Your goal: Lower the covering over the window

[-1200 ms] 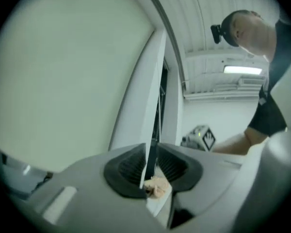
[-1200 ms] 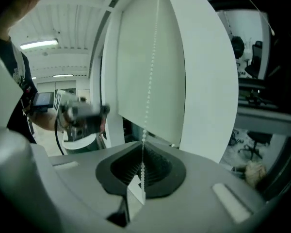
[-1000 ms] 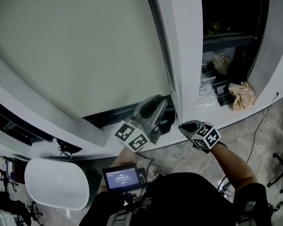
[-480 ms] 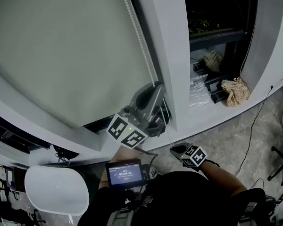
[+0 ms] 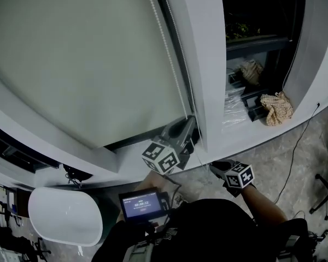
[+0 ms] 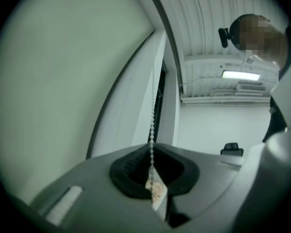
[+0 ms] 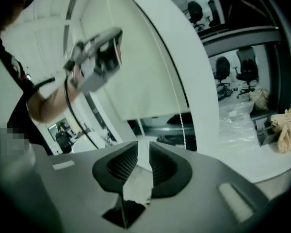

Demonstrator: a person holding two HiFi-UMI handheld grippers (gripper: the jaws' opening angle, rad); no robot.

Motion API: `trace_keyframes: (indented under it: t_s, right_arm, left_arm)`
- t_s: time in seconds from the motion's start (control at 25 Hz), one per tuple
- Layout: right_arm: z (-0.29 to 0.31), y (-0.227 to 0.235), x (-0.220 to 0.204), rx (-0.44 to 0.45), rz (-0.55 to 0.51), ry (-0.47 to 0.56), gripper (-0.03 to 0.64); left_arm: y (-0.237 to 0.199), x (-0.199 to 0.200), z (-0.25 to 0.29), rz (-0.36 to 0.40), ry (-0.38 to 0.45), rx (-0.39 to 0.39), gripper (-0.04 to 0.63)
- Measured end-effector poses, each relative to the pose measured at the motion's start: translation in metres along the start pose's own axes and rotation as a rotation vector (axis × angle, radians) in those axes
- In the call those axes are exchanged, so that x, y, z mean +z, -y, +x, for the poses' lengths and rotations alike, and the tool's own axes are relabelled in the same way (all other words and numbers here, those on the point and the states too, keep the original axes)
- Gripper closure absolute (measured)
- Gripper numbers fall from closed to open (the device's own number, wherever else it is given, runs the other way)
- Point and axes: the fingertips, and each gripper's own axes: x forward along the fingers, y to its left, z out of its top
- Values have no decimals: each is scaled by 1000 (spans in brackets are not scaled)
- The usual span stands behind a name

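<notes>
A pale roller blind [image 5: 82,59] covers most of the left window, with a dark gap under its bottom edge. Its white bead chain [image 5: 169,53] hangs beside the white pillar [image 5: 202,48]. My left gripper [image 5: 188,124] has just been closing and is shut on the chain near the sill. In the left gripper view the bead chain [image 6: 151,130] runs straight down into the left gripper [image 6: 152,171]. My right gripper [image 5: 214,167] is lower and to the right. Its jaws have just been opening. In its own view the right gripper [image 7: 143,161] shows a clear gap holding nothing, and the chain [image 7: 182,115] hangs beyond.
On the sill of the dark right window lie a crumpled cloth [image 5: 276,107] and clear plastic bags [image 5: 238,105]. A thin cable [image 5: 295,146] trails to the floor. A white oval seat [image 5: 65,214] stands at the lower left. A small screen [image 5: 142,205] sits at the person's chest.
The left gripper rose along the chain, then came back down shut on it. The right gripper sank from sill height to below it and its jaws opened.
</notes>
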Motion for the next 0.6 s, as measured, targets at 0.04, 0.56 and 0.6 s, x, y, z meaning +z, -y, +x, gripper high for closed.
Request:
trace_keyframes:
  t_s: [0.04,0.56,0.6]
  right_arm:
    - [-7,-1,27,8,14,77,548]
    - [-145,-130,390,183,-424,626,519]
    - [-148,-142,407,196,-450,618,511]
  left_arm:
    - [0,-27,-2,-13,-59,7,591]
    - [50,-298,-72,-175,-713,-16,594]
    - [55,-320,-85,-150,-807,-33,597]
